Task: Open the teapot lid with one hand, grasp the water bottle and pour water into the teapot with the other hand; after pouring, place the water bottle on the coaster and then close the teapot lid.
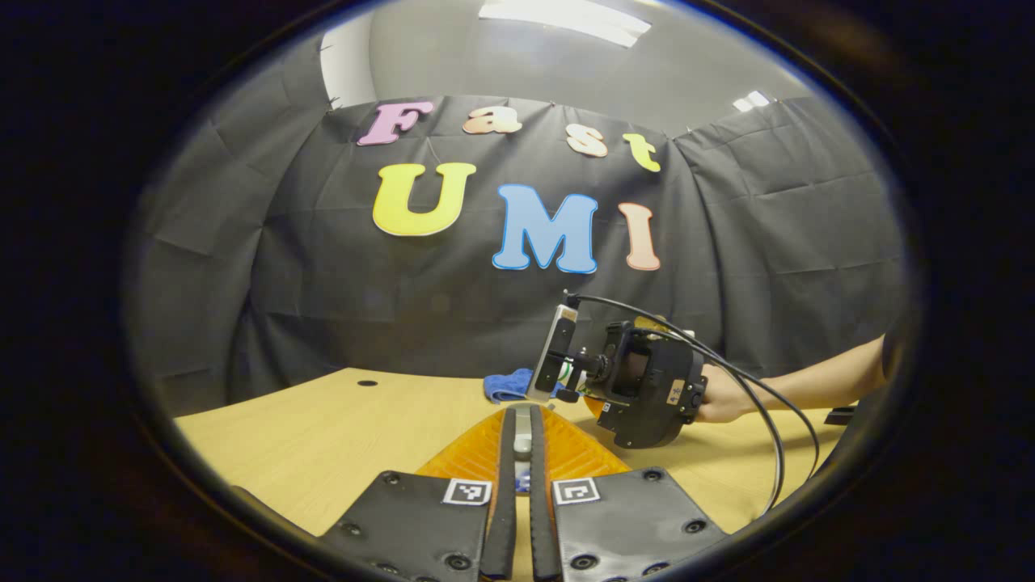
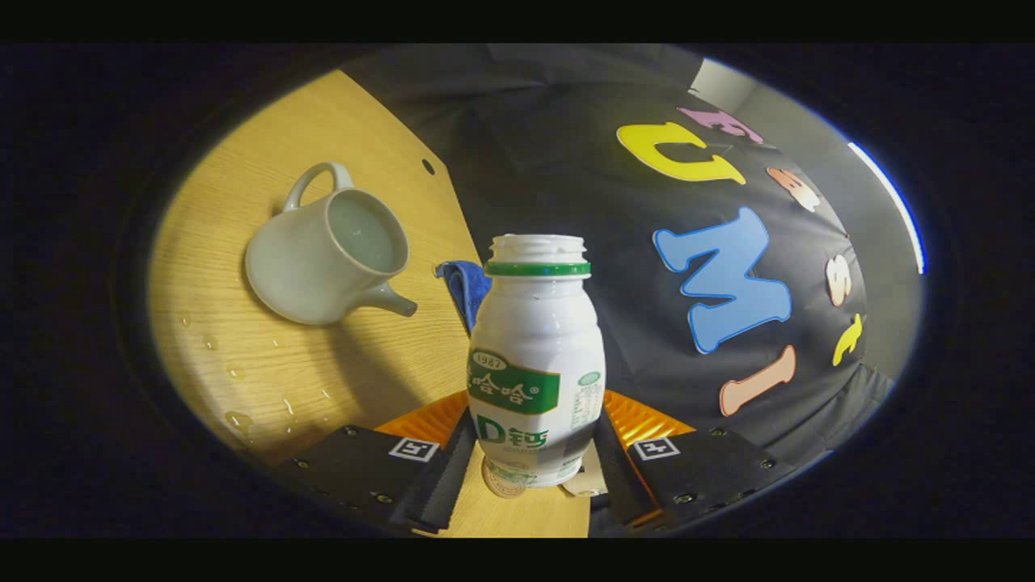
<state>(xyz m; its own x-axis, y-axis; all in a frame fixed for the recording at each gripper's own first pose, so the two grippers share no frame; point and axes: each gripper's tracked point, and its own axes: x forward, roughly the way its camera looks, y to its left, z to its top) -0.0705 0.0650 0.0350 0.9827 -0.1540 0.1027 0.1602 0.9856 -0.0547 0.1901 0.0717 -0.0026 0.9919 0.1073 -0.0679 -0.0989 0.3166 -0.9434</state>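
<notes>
In the right gripper view, my right gripper (image 2: 536, 436) is shut on the lower body of a white water bottle (image 2: 536, 347) with a green label and no cap. The pale teapot (image 2: 327, 259) stands on the table to the left of it, lidless, with water inside. In the left gripper view, my left gripper (image 1: 522, 416) is almost closed on a small pale piece, the teapot lid (image 1: 523, 440), most of it hidden by the fingers. The right gripper (image 1: 566, 368) hangs above the table beyond, rolled on its side, held by a hand (image 1: 720, 396).
Water drops (image 2: 242, 388) lie on the wooden table (image 1: 323, 436) near the teapot. A blue cloth (image 1: 508, 385) lies at the back by the black wall. A black cable (image 1: 760, 388) trails from the right gripper. The tabletop has a small hole (image 1: 367, 382).
</notes>
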